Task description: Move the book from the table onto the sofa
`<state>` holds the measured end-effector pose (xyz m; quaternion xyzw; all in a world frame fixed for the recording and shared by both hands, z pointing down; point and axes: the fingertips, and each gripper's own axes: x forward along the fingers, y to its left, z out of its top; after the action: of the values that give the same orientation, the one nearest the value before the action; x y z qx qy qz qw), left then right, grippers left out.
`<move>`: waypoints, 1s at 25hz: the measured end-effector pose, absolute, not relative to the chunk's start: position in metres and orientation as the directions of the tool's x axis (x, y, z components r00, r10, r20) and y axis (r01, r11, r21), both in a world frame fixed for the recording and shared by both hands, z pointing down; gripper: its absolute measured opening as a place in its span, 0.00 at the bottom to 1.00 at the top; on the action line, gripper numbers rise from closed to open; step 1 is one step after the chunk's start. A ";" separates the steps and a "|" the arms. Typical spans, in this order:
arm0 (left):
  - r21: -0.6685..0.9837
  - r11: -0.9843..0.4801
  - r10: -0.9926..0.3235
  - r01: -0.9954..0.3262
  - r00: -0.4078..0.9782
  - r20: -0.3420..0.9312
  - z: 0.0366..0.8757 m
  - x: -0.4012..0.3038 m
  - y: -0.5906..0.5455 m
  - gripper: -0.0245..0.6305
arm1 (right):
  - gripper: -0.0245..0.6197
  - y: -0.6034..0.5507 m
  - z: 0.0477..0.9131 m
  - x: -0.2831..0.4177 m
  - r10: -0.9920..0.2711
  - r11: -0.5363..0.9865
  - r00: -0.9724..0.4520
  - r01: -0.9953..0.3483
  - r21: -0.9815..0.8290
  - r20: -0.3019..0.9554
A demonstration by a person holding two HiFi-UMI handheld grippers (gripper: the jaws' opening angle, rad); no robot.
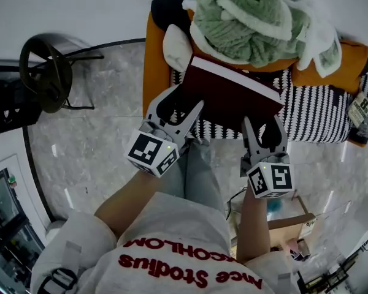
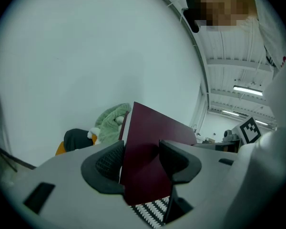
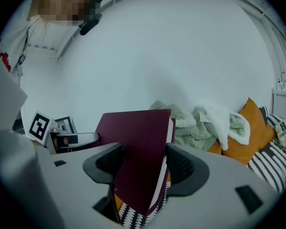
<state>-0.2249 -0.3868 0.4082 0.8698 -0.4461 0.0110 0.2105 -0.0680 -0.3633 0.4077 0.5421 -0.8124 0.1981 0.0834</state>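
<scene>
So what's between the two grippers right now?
The dark red book spans that gap, clamped by the left gripper and the right gripper; the head view shows it.

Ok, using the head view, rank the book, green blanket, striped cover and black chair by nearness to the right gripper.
1. book, between the fingers of the right gripper.
2. striped cover, just beyond, to the right.
3. green blanket, farther back.
4. black chair, far left.
</scene>
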 end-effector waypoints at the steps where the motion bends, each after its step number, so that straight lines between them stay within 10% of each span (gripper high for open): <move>1: 0.359 -0.506 -0.771 -0.784 0.598 0.219 0.420 -0.222 -0.391 0.38 | 0.50 -0.368 0.420 -0.065 -0.842 0.333 -0.402 -0.912 -0.240 0.360; 25: 0.446 -0.272 -0.685 -0.853 0.497 0.532 0.731 -0.177 -0.415 0.38 | 0.50 -0.404 0.731 -0.017 -0.697 0.175 -0.418 -0.887 -0.426 0.583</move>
<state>-0.1772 -0.4150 0.7306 0.7888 -0.4874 0.1176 0.3556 -0.0173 -0.4043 0.7313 0.5241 -0.7557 0.3711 0.1285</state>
